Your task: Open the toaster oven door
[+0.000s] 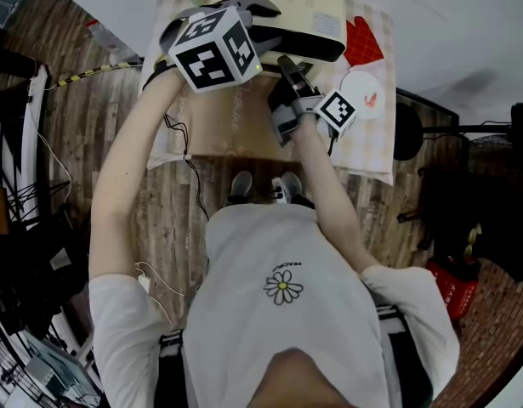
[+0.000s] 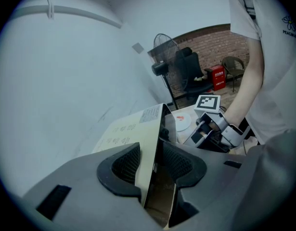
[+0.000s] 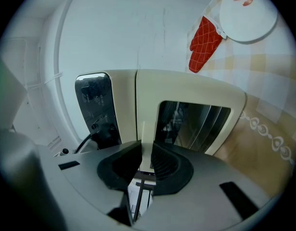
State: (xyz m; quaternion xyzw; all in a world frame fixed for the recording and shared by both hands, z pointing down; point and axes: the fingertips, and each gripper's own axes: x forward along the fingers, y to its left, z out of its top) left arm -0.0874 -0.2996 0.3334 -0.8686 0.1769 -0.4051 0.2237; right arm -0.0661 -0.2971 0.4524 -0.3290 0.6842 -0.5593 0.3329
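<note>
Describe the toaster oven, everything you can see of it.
The oven is a cream, rounded box, metal by its look, on a checked cloth near a white wall. Its door has a dark glass window in a cream frame; a glossy dark panel sits beside it. The left gripper clamps an edge of the casing; the right gripper is shut on a thin cream strip at the door's edge.
</note>
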